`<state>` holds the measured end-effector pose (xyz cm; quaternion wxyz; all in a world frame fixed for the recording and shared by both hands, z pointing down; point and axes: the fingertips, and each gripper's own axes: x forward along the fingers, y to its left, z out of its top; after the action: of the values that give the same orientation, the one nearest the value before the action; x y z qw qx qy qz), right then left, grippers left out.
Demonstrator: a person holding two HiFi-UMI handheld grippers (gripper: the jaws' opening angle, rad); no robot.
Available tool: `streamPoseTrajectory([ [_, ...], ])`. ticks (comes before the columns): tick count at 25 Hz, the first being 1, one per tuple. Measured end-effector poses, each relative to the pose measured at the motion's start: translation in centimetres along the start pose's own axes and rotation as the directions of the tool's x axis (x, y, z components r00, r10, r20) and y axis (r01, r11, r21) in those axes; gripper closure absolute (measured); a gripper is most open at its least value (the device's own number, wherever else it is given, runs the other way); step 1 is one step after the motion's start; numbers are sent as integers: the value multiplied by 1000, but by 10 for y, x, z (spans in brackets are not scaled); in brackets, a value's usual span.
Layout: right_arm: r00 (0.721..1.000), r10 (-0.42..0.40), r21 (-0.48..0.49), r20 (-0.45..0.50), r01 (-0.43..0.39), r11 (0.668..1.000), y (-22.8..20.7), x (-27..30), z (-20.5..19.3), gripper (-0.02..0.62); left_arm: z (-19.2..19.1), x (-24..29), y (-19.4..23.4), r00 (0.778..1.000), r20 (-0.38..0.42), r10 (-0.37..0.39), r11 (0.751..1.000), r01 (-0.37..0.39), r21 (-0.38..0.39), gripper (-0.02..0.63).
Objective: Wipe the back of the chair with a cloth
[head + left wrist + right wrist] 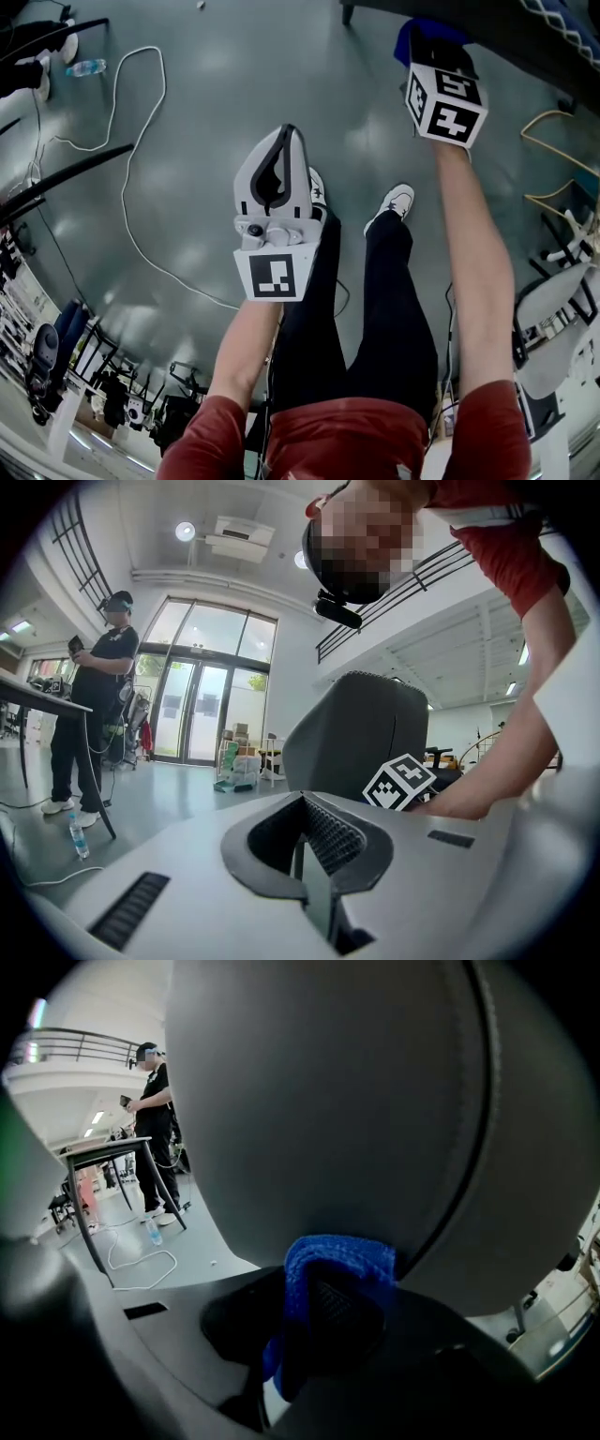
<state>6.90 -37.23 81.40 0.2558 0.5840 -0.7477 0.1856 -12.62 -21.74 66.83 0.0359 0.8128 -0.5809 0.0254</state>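
Observation:
The chair back (356, 1101) is a broad grey panel that fills most of the right gripper view. My right gripper (333, 1297) is shut on a blue cloth (337, 1260), and the cloth is pressed against that panel. In the head view the right gripper (433, 52) reaches to the dark chair (506, 28) at the top right, with the cloth (422, 36) bunched at its tip. My left gripper (284, 141) hangs mid-frame over the floor, shut and empty. From the left gripper (302, 808) the chair back (361, 728) stands a little way ahead, apart from the jaws.
A person (98, 705) in a headset stands by a black table (37, 700), a water bottle (78, 836) at their feet. A white cable (127, 141) loops across the grey floor. A second, white chair (562, 319) is at the right. My own legs (375, 309) are below.

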Motion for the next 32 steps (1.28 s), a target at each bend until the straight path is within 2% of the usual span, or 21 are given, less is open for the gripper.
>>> streamPoseTrajectory([
  [9, 994, 107, -81, -32, -109, 991, 94, 24, 20, 534, 2, -23, 49, 998, -3, 56, 998, -56, -9, 592],
  [13, 993, 114, -50, -39, -116, 992, 112, 30, 19, 534, 2, -31, 65, 998, -8, 65, 998, -65, -1, 592],
  [17, 990, 137, -77, -38, -140, 987, 129, 33, 22, 534, 0, -35, 78, 997, -13, 77, 997, -77, 1, 592],
  [24, 989, 148, -70, -24, -149, 986, 129, 22, 22, 534, 1, -35, 70, 998, -17, 66, 998, -65, 6, 592],
  [32, 985, 170, -37, 37, -168, 985, 105, -28, 22, 534, 11, -16, 29, 1000, -23, 20, 1000, -20, 2, 592],
])
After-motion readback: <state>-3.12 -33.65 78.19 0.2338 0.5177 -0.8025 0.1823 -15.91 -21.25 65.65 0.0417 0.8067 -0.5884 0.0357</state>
